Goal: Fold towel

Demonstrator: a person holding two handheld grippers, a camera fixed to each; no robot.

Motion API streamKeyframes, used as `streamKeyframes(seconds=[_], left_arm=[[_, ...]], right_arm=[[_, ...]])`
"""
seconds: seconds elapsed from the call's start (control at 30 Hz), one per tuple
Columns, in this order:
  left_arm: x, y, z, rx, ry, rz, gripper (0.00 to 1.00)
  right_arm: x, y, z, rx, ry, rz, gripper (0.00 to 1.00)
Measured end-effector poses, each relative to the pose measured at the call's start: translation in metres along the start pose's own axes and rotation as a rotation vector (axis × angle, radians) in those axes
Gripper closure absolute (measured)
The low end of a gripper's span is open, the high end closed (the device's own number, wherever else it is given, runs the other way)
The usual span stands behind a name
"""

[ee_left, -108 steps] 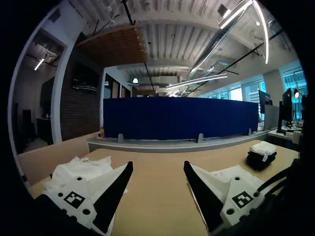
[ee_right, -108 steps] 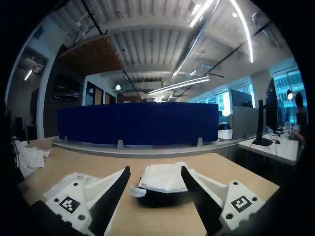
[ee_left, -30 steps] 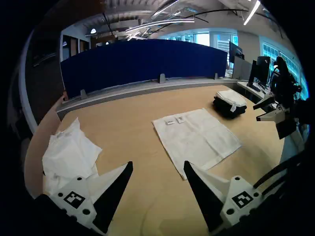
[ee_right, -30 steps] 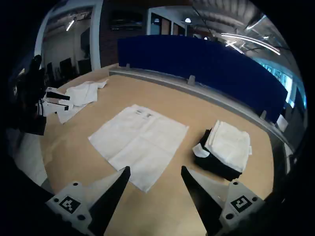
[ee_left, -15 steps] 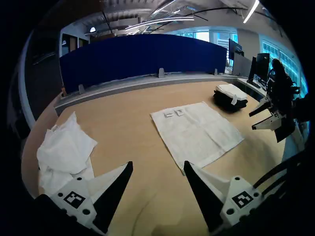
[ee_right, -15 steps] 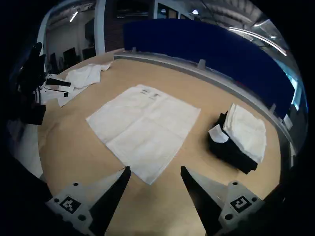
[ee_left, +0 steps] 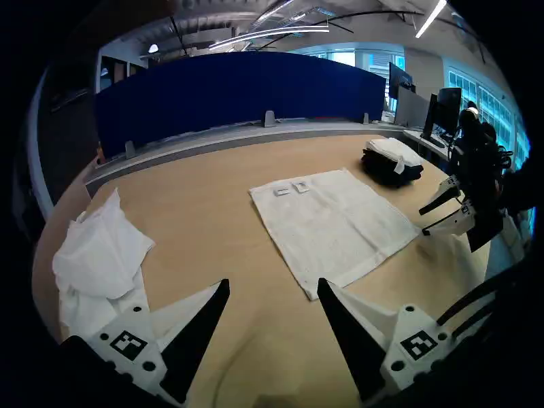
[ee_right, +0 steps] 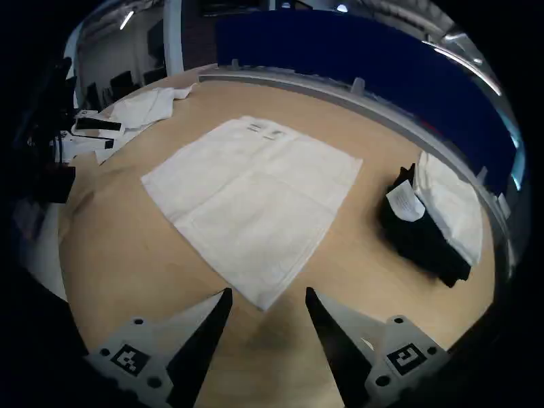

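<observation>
On the wooden table (ee_left: 204,204) the towel (ee_left: 333,228) lies spread flat, unfolded, with its near corner just ahead of the gap between the right gripper (ee_right: 267,291) fingers; whether they touch it I cannot tell. Two small sewn labels (ee_left: 291,189) sit at the towel's far edge, their print too small to read. A white tag (ee_right: 406,200) hangs on the stack of folded cloths (ee_right: 435,217), white over black, well apart from the towel; its writing is also unreadable. Square black-and-white markers (ee_left: 129,343) on the gripper fingers carry a pattern, not words. The left gripper (ee_left: 272,282) has its fingers spread wide with nothing between them, and so does the right. A pile of crumpled white cloths (ee_left: 102,265) is partly hidden behind the left gripper's finger. The hand holding the right gripper, seen in the left gripper view, is dark and hard to make out
</observation>
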State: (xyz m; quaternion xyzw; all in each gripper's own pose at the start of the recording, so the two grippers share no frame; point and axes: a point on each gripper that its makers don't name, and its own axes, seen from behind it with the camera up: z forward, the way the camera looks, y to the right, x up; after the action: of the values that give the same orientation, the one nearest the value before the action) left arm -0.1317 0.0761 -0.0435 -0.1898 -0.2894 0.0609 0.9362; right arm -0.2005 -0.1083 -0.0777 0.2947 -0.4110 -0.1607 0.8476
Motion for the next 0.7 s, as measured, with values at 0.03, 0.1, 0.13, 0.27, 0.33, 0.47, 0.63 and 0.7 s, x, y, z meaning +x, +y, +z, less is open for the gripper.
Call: streamKeyframes(seconds=[0.03,0.1,0.13,0.27,0.33,0.47,0.63,0.7], left_arm=[[0.000,0.001,0.001,-0.003,-0.001,0.003,0.04],[0.000,0.003,0.004,-0.009,-0.003,0.008,0.04],[0.000,0.005,0.005,-0.013,-0.003,0.010,0.04],[0.001,0.010,0.008,-0.034,-0.007,0.019,0.04],[0.000,0.014,0.010,-0.046,-0.012,0.026,0.04],[-0.001,0.019,0.013,-0.067,-0.023,0.047,0.04],[-0.002,0.027,0.019,-0.099,-0.036,0.068,0.04],[-0.003,0.030,0.021,-0.113,-0.043,0.074,0.04]], right_arm=[[-0.002,-0.001,0.001,0.004,-0.005,0.000,0.26],[-0.005,-0.003,0.003,0.010,-0.013,0.001,0.31],[-0.006,-0.004,0.004,0.011,-0.016,0.001,0.33],[-0.011,-0.005,0.007,0.010,-0.024,0.007,0.35],[-0.012,-0.007,0.008,0.013,-0.025,0.012,0.39],[-0.012,-0.009,0.009,0.017,-0.022,0.021,0.54],[-0.015,-0.011,0.011,0.014,-0.025,0.027,0.58],[-0.016,-0.011,0.012,0.014,-0.025,0.031,0.65]])
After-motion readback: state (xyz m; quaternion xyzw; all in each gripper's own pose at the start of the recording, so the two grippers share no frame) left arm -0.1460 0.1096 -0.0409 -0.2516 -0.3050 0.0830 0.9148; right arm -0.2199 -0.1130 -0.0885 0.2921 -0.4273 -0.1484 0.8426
